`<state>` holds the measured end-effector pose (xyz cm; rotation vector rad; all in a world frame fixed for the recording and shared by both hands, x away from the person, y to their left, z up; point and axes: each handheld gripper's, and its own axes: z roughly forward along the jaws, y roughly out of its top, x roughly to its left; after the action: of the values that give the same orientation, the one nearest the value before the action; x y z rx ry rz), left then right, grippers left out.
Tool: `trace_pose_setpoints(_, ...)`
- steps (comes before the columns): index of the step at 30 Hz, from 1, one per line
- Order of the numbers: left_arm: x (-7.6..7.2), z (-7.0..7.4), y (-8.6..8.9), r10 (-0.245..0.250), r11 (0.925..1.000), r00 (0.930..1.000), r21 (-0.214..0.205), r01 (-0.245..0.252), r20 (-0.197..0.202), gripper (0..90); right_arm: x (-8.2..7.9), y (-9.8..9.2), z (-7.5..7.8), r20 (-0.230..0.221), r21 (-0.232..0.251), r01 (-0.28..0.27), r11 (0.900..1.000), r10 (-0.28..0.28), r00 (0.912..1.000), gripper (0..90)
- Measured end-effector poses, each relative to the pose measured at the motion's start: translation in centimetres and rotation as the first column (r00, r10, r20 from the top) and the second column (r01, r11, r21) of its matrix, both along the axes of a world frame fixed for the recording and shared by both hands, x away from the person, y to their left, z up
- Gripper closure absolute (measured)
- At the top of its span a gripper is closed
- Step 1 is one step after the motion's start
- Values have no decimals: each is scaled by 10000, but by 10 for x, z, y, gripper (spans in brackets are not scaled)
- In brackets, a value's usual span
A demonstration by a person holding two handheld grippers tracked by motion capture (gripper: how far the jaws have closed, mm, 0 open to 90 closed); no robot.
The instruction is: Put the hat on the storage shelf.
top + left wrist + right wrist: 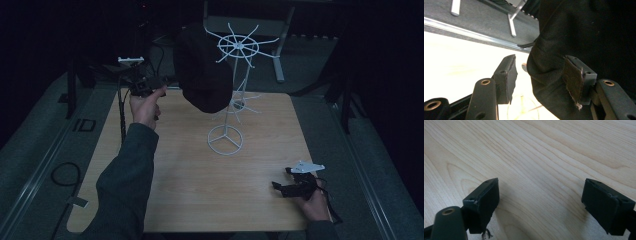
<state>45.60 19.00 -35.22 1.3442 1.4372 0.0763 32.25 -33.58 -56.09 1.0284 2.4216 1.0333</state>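
So the black hat hung on the white rack, right at the left gripper. Its jaws were spread, brim between them but not pinched. Right gripper sat wide open, well away near the table edge.

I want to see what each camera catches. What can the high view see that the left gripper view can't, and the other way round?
Only the high view takes in the white wire stand's spoked top, the person's sleeve and the right gripper low over the table.

Only the left gripper view gets close to the left gripper's fingers, open with the dark hat's edge between them.

Both show the hat, the stand's ring base and the table.
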Motion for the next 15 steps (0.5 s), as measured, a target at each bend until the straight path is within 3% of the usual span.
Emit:
trace_pose_setpoints(7, -3, 1, 1, 20, 9988, 9999, 497, -28, 155, 469, 0, 0, 0, -1, 3, -1, 10000, 1, 10000, 145)
trace_pose_setpoints(15, -9, 5, -1, 108, 9894, 9991, 1440, -165, 400, 477, 0, 0, 0, -1, 0, -1, 10000, 1, 10000, 145)
